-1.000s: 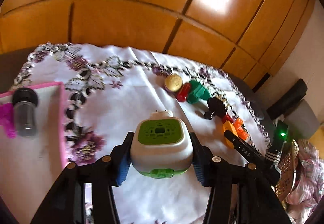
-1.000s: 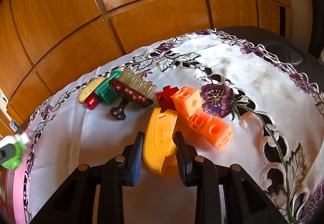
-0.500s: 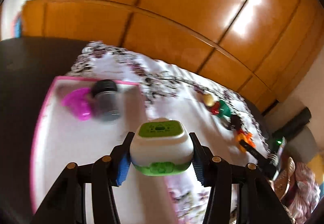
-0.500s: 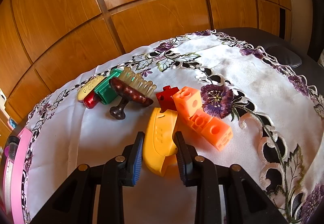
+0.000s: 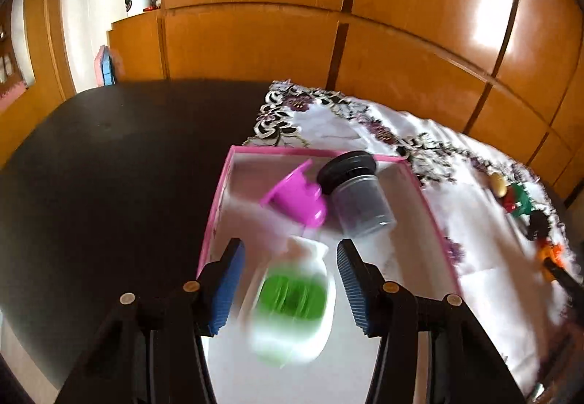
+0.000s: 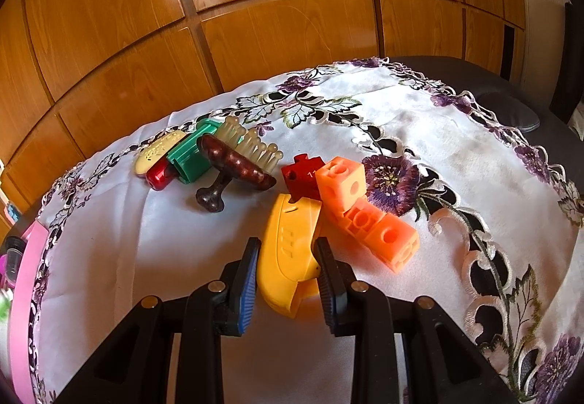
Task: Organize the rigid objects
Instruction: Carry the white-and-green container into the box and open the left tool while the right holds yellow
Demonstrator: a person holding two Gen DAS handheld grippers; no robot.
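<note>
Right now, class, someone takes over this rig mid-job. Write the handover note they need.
Left tool: open over the pink tray. The white-and-green gadget is blurred between its fingers, apparently loose.
Right tool: shut on the yellow piece, which lies on the cloth.
Done: magenta cup and dark jar lie in the tray.
Left: check that the gadget lands in the tray. Then move the yellow piece, orange blocks, red puzzle piece, brush and green piece.
</note>
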